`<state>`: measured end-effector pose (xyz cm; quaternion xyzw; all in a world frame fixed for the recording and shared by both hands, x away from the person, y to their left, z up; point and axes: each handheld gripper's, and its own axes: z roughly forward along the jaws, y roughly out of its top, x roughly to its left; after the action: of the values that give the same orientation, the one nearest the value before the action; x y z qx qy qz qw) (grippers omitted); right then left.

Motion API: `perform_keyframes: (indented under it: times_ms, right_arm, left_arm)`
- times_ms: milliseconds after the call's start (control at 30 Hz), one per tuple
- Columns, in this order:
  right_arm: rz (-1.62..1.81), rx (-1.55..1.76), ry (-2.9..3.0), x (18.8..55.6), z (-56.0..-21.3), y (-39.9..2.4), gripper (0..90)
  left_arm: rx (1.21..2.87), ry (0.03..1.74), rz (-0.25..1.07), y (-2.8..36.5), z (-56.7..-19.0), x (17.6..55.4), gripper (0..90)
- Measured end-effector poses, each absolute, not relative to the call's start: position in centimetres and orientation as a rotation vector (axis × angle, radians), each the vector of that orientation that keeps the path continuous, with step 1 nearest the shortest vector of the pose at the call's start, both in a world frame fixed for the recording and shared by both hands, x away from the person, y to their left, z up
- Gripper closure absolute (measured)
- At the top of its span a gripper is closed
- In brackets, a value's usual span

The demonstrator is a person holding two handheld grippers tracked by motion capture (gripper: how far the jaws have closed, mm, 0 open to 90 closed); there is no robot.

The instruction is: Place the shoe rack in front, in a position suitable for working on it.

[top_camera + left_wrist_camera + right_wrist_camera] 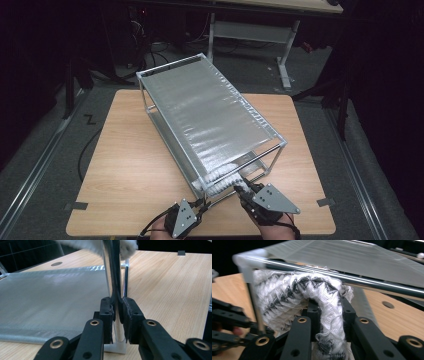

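The cloth, a knitted white fabric with a black zigzag pattern and frayed edges, is located at the near end of the rack, on the lower shelf just under the top front rail. It is gripped by the right gripper, whose 2 jaws are closed on a bunched fold; the rest of the fabric lies directly ahead of that gripper, inside the frame. The left gripper is clamped, jaws nearly together, on the near corner post, a thin upright metal rod seated in a white plastic foot. The rack's long axis runs diagonally from the near right of the table to the far left, so the open end faces the right gripper, which is the nearer of the 2 to the cloth. The coming move is judged to depend on the gap between rail and lower shelf: the cloth must pass along the rack's axis without snagging. The shelves are fine silver mesh, semi-glossy; the rails are polished tubes; the table is pale wood laminate.
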<state>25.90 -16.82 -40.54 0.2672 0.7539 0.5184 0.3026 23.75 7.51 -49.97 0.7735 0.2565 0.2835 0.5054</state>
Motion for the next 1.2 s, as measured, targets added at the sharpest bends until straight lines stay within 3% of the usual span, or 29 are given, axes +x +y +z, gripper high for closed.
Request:
perform_keyframes:
  times_ms: [667,1200]
  right_arm:
    - [1.433,0.606,2.048,24.1,-40.3,-15.0,76.2]
    - [1.341,0.848,1.907,28.7,-40.7,-20.2,76.1]
  left_arm:
    - [1.865,0.616,0.688,7.4,-50.0,23.8,78.7]
    - [1.850,0.624,0.667,7.5,-50.1,23.7,78.7]
